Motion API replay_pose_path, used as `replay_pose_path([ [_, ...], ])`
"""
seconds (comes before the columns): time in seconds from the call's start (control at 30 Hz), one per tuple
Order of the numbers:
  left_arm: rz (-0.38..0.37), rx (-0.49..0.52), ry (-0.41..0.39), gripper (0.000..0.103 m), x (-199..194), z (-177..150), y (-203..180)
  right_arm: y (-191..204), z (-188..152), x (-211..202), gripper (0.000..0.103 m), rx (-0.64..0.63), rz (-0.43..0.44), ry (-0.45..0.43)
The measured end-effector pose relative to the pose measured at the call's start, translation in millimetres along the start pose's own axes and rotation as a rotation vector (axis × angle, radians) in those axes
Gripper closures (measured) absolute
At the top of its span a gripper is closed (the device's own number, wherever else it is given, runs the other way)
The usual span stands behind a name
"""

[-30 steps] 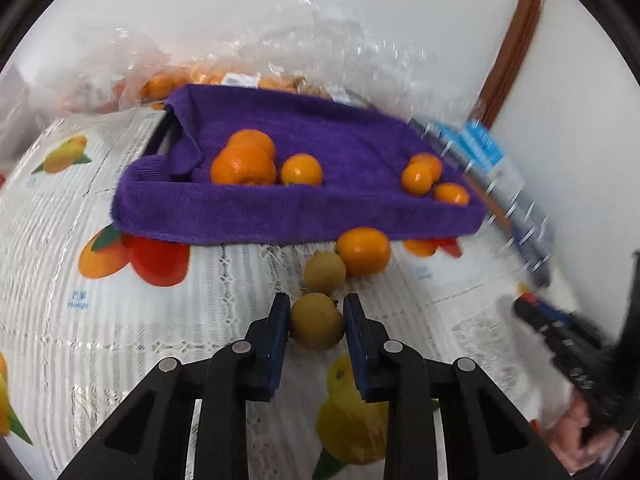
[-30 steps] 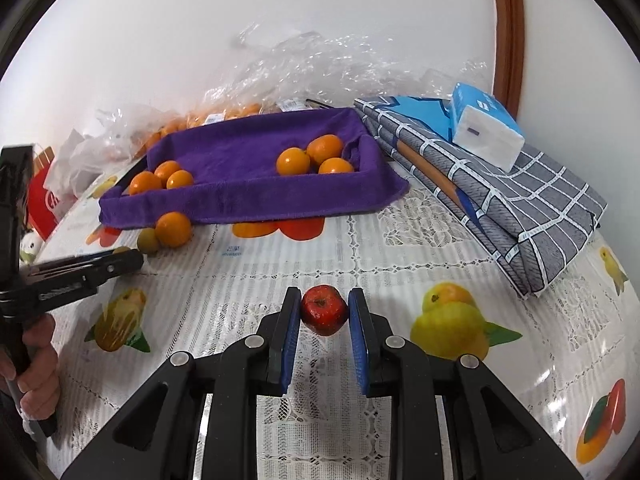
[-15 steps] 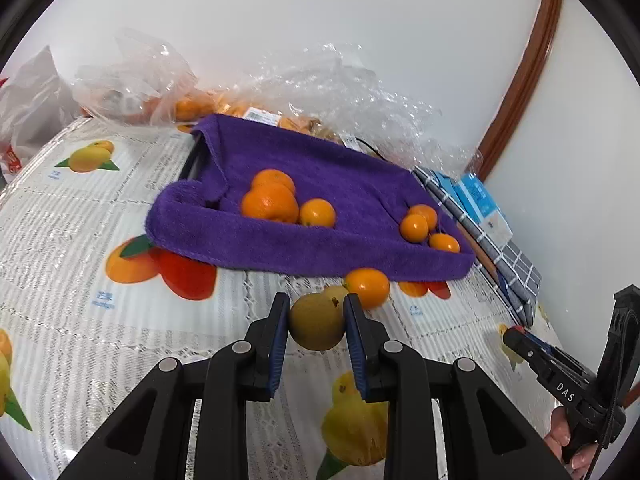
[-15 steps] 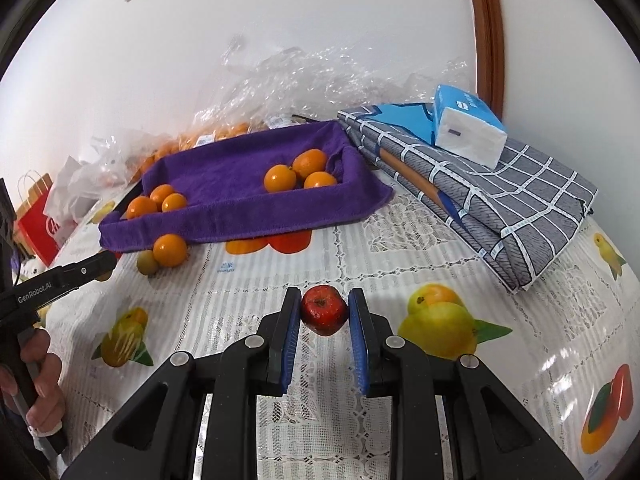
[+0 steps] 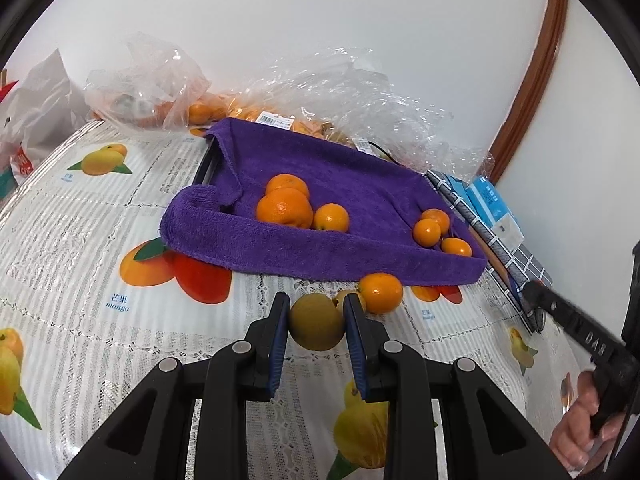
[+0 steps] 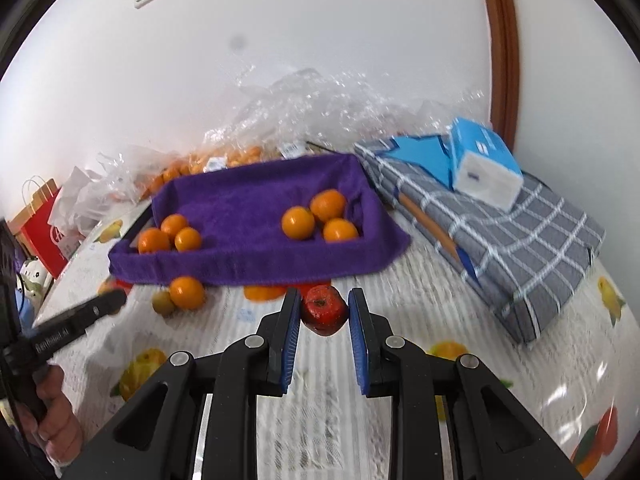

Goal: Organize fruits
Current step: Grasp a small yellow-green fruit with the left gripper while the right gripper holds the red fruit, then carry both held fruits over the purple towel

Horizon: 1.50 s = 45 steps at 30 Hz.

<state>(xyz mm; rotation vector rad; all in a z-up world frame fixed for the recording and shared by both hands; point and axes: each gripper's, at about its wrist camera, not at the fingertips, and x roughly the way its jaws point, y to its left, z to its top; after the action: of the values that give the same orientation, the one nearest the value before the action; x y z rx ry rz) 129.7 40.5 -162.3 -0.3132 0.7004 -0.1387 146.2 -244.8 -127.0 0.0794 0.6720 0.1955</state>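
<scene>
My left gripper (image 5: pixel 316 320) is shut on a brown-green round fruit (image 5: pixel 316 322) and holds it above the tablecloth, in front of the purple towel-lined tray (image 5: pixel 320 252). The tray holds several oranges in two groups (image 5: pixel 286 208) (image 5: pixel 434 226). One orange (image 5: pixel 380 293) and another brown fruit (image 5: pixel 344 298) lie on the cloth before the tray. My right gripper (image 6: pixel 324 314) is shut on a small red apple-like fruit (image 6: pixel 324 311), lifted near the tray's front edge (image 6: pixel 248 270). The left gripper also shows in the right wrist view (image 6: pixel 80 316).
Clear plastic bags with oranges (image 5: pixel 208 110) lie behind the tray against the wall. A folded grey checked cloth (image 6: pixel 520 236) with a blue tissue pack (image 6: pixel 484 164) lies right of the tray. A red paper bag (image 6: pixel 44 232) stands at the far left.
Both grippers have lifted their fruits and moved toward the tray. The right gripper has come closer to the tray's front edge; the left has risen higher above the cloth.
</scene>
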Motion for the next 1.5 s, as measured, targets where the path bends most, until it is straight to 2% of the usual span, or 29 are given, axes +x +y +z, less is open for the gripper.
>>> replay_pose_path([
  [0.2, 0.039, -0.035, -0.015, 0.077, -3.4, 7.5, 7.8, 8.0, 24.5, 22.8, 0.079, -0.01, 0.01, -0.003],
  [0.33, 0.06, -0.094, -0.015, 0.077, -2.0, 31.5, 17.4, 14.9, 41.0, 38.4, 0.079, -0.033, 0.003, 0.003],
  [0.5, 0.053, -0.067, -0.07, 0.077, 5.9, 73.0, 5.4, 19.8, 62.2, 60.2, 0.079, -0.06, 0.023, -0.005],
  [0.63, 0.041, -0.044, -0.086, 0.077, 30.9, 91.1, -9.1, 18.9, 62.6, 84.2, 0.079, -0.052, 0.055, 0.03],
  [0.77, 0.037, -0.051, -0.053, 0.077, 66.5, 95.0, -13.5, 12.4, 51.9, 107.5, 0.079, -0.031, 0.085, 0.098],
  [0.9, 0.035, -0.064, -0.034, 0.077, 85.9, 87.2, -13.5, 17.8, 48.0, 112.8, 0.079, -0.059, 0.082, 0.105],
  [1.0, 0.081, -0.016, -0.047, 0.077, 91.6, 83.9, -15.2, 22.4, 45.2, 118.0, 0.079, -0.067, 0.086, 0.122],
  [1.13, 0.053, -0.043, -0.059, 0.077, 91.8, 85.3, -10.9, 27.5, 41.9, 121.7, 0.079, -0.09, 0.072, 0.129],
  [1.5, 0.075, -0.003, -0.062, 0.077, 94.0, 83.3, -16.4, 26.9, 42.3, 123.7, 0.076, -0.078, 0.067, 0.13],
])
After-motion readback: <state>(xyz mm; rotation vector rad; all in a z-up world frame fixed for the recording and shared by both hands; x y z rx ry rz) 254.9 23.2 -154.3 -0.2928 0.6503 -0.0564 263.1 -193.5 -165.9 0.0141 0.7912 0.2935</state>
